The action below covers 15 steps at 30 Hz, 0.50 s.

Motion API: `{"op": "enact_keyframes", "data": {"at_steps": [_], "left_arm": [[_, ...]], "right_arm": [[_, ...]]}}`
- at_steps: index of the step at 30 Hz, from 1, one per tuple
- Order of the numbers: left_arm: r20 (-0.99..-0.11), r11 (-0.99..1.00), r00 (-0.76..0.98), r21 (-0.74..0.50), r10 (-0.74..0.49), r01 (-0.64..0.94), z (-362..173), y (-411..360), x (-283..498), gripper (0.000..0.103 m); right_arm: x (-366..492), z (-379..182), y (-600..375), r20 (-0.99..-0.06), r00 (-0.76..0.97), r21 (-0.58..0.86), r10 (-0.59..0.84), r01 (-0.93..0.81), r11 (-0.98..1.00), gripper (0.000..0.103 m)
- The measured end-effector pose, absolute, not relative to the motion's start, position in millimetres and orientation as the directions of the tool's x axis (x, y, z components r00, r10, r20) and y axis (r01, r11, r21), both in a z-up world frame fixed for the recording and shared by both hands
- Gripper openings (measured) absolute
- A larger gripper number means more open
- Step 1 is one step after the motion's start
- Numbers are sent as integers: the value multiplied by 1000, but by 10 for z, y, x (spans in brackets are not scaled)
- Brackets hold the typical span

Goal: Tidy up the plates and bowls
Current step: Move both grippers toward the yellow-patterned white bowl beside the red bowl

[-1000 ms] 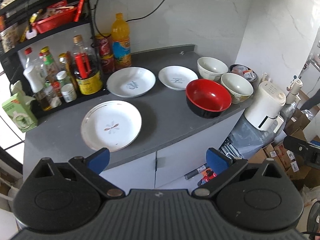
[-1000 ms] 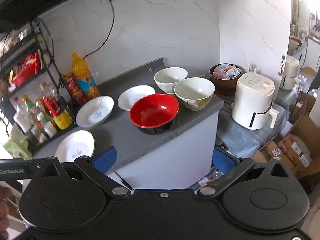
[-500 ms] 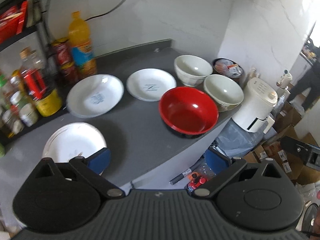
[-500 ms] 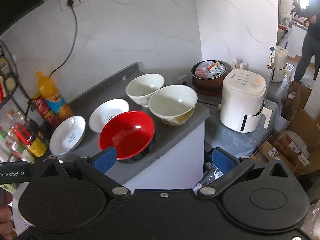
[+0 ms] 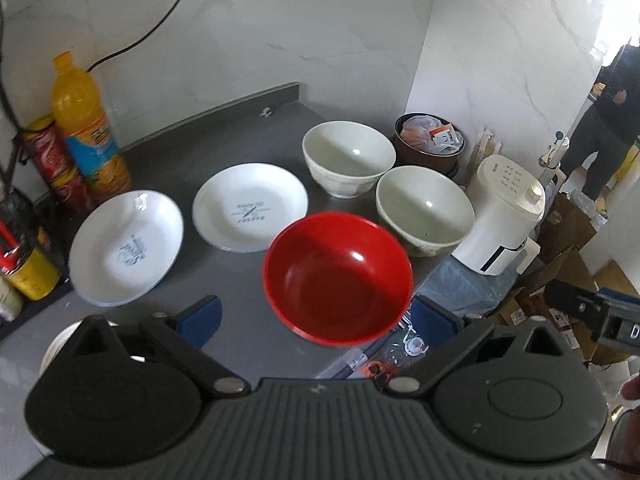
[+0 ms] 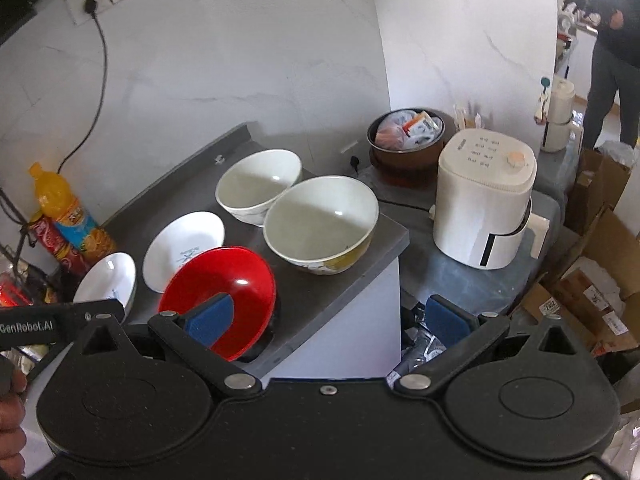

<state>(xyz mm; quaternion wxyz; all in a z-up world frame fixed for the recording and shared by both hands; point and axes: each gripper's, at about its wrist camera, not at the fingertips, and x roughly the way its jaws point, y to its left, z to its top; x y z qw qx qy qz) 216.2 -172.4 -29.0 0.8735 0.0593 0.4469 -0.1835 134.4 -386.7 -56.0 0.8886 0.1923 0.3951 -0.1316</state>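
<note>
On the grey counter [image 5: 240, 144] stand a red bowl [image 5: 338, 276] near the front edge, two cream bowls [image 5: 348, 156] [image 5: 424, 210] behind it, and two white plates [image 5: 250, 206] [image 5: 126, 246] to the left. A third plate's rim [image 5: 60, 344] peeks out behind my left finger. My left gripper [image 5: 318, 316] is open, hovering just in front of the red bowl. In the right wrist view the red bowl [image 6: 224, 288] lies behind the left finger of my open right gripper [image 6: 328, 318], with the nearer cream bowl [image 6: 320, 224] straight ahead and the other cream bowl [image 6: 258, 184] behind it.
An orange drink bottle [image 5: 86, 124] and red cans [image 5: 56, 164] stand at the counter's back left. A white air fryer [image 6: 484, 196] and a brown pot of packets [image 6: 406, 138] sit on a lower surface to the right. Cardboard boxes [image 6: 592, 300] crowd the floor. A person [image 6: 616, 40] stands far right.
Both grippers have swung right and moved closer to the counter. The red bowl now fills the middle of the left view, and the spice rack has slid out of sight.
</note>
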Motion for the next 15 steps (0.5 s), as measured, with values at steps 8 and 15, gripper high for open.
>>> {"op": "enact_keyframes", "data": {"at_steps": [8, 15], "left_arm": [[-814, 920, 520, -47, -261, 389, -438, -2033, 2600, 100], [-832, 907, 492, -30, -256, 421, -631, -2336, 2970, 94]], "right_arm": [[1630, -782, -4098, -768, 638, 288, -57, 423, 859, 91], [1912, -942, -4250, -775, 629, 307, -60, 458, 835, 83]]}}
